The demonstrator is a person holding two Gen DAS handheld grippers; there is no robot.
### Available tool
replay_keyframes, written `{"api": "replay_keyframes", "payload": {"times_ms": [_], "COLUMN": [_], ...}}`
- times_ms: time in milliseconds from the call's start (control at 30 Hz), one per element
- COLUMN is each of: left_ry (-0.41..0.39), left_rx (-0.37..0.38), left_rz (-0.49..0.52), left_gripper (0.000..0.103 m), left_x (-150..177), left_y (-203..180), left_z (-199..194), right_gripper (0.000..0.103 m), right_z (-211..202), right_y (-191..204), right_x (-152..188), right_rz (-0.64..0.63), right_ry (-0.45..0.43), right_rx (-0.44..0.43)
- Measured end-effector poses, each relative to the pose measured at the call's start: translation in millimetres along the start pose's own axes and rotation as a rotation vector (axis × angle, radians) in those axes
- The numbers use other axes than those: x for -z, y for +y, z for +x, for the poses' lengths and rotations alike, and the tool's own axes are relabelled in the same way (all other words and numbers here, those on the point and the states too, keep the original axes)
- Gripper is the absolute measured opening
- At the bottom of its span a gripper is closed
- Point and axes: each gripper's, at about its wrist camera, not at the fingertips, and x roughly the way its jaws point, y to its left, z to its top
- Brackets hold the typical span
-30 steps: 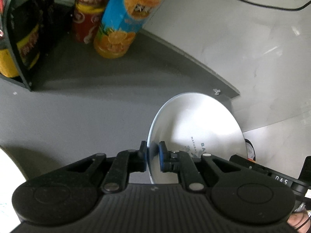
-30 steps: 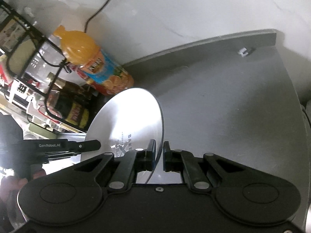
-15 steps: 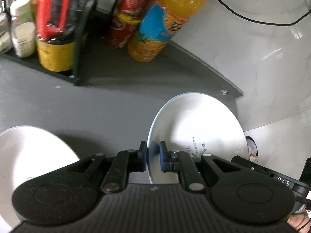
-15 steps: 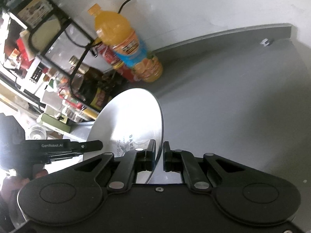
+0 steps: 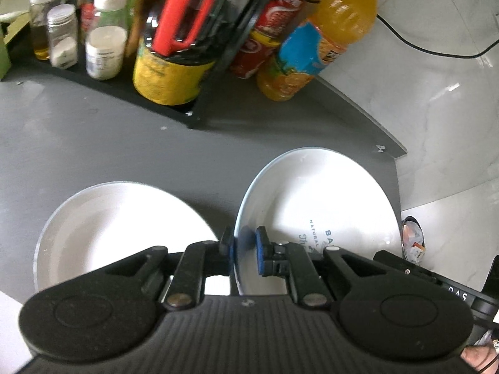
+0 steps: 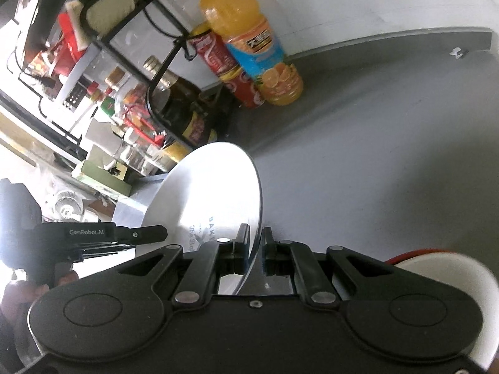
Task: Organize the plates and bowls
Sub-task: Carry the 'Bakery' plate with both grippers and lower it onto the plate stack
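A white plate with dark lettering (image 5: 327, 199) is held tilted above the grey counter between both grippers. My left gripper (image 5: 244, 244) is shut on its left rim, blue pads pinching the edge. In the right wrist view the same plate (image 6: 212, 193) stands on edge, and my right gripper (image 6: 256, 243) is shut on its right rim. The left gripper's body (image 6: 93, 233) shows at the far left there. A second white plate (image 5: 118, 227) lies flat on the counter, just left of the held plate. A white bowl with a red rim (image 6: 443, 268) sits at the lower right.
An orange juice bottle (image 5: 315, 43) and a red-labelled bottle (image 5: 268, 31) stand against the marble wall. A black rack (image 5: 174, 46) holds jars and sauce bottles at the back left. The grey counter (image 6: 374, 155) ends at a corner on the right. A black cable (image 5: 430, 46) runs along the wall.
Both grippers have drawn back from the bottles with the plate still held between them. The second plate has come fully into the left view, and the bowl into the right view.
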Motion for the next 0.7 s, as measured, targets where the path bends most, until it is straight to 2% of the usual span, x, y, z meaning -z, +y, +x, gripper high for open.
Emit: {"api": "replay_keyframes", "payload": {"times_ms": [700], "left_ry": [0.040], "left_rx": [-0.047], "left_rz": [-0.027], "left_gripper": [0.012], "left_x": [21.6], "left_y": [92.7], "left_z": [-16.7], "right_gripper": [0.007], "right_z": [58.7], "right_y": [57.7], "right_x": [49.3], "right_rz": [0.013], "right_ry": [0.067], "right_rx": [0.007]}}
